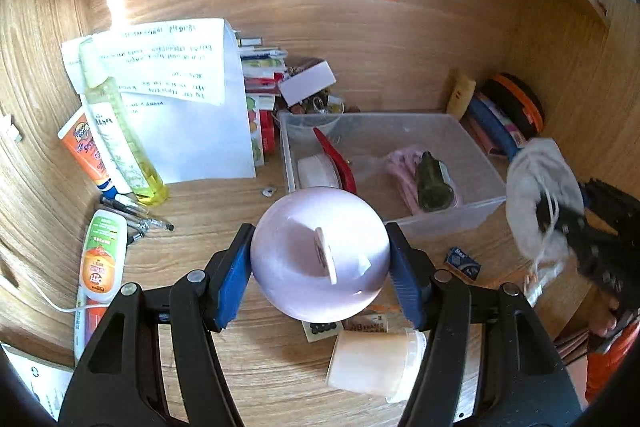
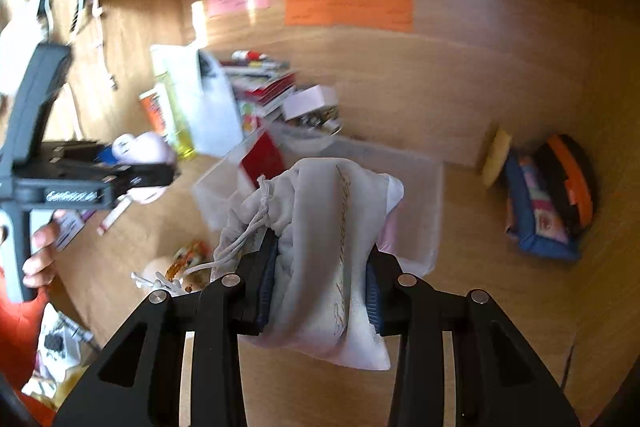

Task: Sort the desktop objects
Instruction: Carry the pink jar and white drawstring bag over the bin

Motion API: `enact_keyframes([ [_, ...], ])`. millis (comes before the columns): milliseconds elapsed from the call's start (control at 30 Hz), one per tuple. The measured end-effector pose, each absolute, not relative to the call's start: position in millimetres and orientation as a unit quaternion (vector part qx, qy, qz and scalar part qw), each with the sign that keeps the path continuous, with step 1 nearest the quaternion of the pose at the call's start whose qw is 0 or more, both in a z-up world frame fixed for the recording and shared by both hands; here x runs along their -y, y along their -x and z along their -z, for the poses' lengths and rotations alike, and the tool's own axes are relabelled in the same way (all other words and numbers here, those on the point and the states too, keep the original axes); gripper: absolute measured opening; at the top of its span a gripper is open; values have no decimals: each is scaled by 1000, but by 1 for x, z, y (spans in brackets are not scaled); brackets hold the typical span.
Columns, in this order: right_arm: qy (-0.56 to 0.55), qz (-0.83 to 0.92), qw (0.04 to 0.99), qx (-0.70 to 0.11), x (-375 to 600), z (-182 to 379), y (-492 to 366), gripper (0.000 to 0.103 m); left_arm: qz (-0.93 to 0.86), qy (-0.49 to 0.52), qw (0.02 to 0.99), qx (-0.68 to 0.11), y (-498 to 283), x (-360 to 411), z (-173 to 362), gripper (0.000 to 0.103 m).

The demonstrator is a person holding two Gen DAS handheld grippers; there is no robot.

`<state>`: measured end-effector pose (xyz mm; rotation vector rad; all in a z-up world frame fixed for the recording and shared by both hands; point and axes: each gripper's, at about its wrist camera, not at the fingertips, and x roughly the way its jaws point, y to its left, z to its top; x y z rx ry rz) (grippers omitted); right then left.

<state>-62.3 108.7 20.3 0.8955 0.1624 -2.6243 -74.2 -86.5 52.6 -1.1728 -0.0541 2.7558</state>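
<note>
In the left wrist view the left tool (image 1: pixel 320 269) sits at the lower middle of the frame, its blue pads (image 1: pixel 231 279) spread about halfway and pressed on either side of a smooth pale pink ball (image 1: pixel 304 259) that has a small round sticker on its top. The risk here is plain: a glossy round thing held only at two narrow spots can squirt out if the tool tilts or loosens, and it would then roll across the cluttered tabletop (image 1: pixel 248 363) among the pens, tubes and the small cup lying below it. The clear plastic bin (image 1: pixel 472 147), right of centre, already holds a red item, a pink bundle and a dark green bottle, so a dropped ball could also knock those about. At the right edge the other tool carries a grey cloth pouch (image 1: pixel 536 195). In the right wrist view, which is blurred, the right tool (image 2: pixel 322 287) at the lower middle is closed narrowly on that drawstring pouch (image 2: pixel 320 235), its pads sunk into the soft fabric on both sides. The pouch's loose cords (image 2: pixel 240 247) dangle at its left and could snag on things below, and the limp cloth might slide through the grip. The bin (image 2: pixel 432 227) lies just behind the pouch; the left tool with the ball shows at the left edge.
</note>
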Motion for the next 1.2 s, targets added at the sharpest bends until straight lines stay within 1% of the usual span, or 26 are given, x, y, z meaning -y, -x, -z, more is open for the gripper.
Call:
enact_keyframes([
  [233, -308, 938, 150, -54, -116, -34, 97, 34, -918, 386, 87, 28, 87, 81, -56, 63],
  [400, -310, 939, 139, -54, -118, -34, 124, 34, -917, 385, 100, 23, 103, 67, -55, 63],
  [633, -335, 929, 147, -51, -116, -12, 163, 34, -906, 401, 131, 33, 134, 50, -47, 63],
  [800, -354, 922, 152, -45, -121, 10, 184, 34, -900, 417, 126, 29, 161, 39, -32, 63],
  [1033, -350, 921, 164, -47, -120, 32, 195, 34, -900, 419, 116, 27, 184, 26, -14, 63],
  [1100, -347, 922, 165, -57, -118, 33, 195, 34, -900, 421, 115, 24, 189, 23, -8, 63],
  [1167, -341, 923, 165, -64, -116, 34, 193, 38, -894, 429, 121, 30, 195, 23, -1, 63],
  [1200, -338, 924, 166, -70, -115, 35, 192, 38, -891, 436, 125, 32, 197, 23, 2, 63],
])
